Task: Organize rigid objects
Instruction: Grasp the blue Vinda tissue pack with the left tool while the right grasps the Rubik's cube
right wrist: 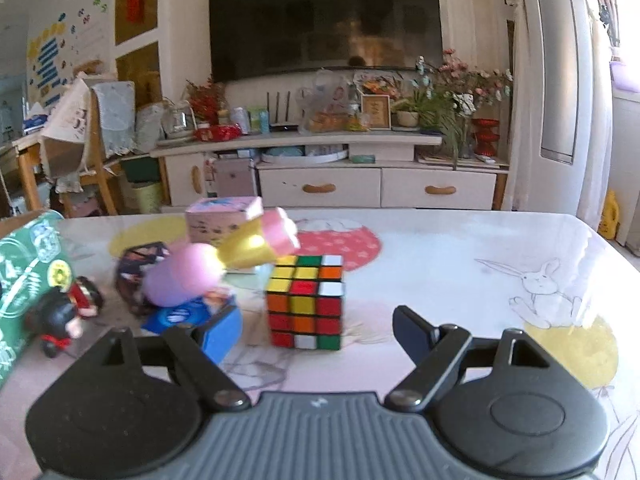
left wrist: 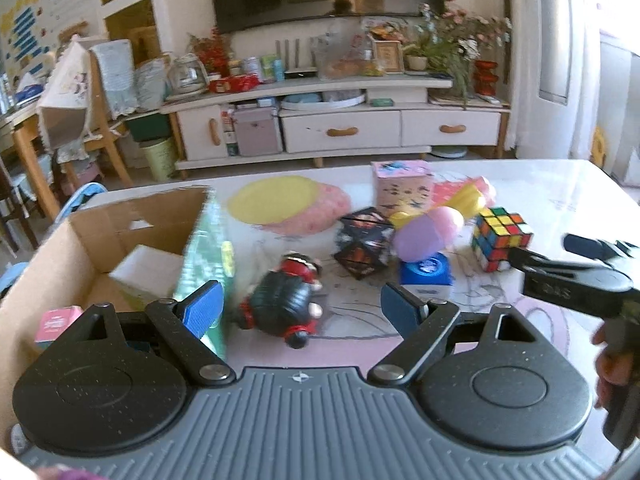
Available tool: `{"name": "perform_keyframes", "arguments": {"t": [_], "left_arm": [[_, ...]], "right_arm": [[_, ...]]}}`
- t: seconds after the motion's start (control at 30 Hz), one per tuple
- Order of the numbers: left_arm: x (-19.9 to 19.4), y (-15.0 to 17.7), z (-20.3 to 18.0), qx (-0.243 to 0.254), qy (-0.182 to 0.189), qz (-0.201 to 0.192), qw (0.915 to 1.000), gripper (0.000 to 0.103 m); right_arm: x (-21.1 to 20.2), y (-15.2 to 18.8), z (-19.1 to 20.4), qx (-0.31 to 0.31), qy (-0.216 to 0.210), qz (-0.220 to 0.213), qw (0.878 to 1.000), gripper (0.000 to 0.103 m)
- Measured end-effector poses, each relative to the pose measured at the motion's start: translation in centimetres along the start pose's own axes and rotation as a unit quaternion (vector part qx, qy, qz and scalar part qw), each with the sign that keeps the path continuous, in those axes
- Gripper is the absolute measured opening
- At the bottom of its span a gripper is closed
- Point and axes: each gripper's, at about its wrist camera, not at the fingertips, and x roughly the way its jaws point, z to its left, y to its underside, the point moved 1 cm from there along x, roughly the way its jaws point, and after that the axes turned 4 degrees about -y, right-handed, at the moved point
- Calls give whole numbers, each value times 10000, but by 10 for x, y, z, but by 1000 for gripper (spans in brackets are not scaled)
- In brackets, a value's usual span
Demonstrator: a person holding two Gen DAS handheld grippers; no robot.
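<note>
Right claw (right wrist: 316,334), spread, faces the rigid, light puzzle cube (right wrist: 306,302) mid-table; grip opposite flat faces. Left claw (left wrist: 300,310) spread.

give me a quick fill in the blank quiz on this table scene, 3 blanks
1. The left gripper is open over a black and red ____ lying on its side.
2. The open right gripper faces the puzzle cube, which stands on the ____.
3. The cardboard box sits to the ____ of the toys in the left wrist view.

Missing words: doll; table; left
</note>
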Motion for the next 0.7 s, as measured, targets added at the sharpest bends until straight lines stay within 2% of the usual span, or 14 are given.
{"name": "perform_keyframes", "arguments": {"t": [0.3,0.6,0.63,0.7], "left_arm": [[13,7,-21,235,359,107,9990,103],[31,9,-46,326,626,204,9973,103],[33,9,-51,342,636,203,9972,103],[38,9,-56,345,658,215,9970,103]], "right_arm": [[31,-1,-4,-191,-383,179,9989,83],[48,-5,-2,-362,-518,407,9972,83],[48,-5,-3,-374,-526,387,9972,81],[50,-6,-4,-465,-475,391,9970,67]]}}
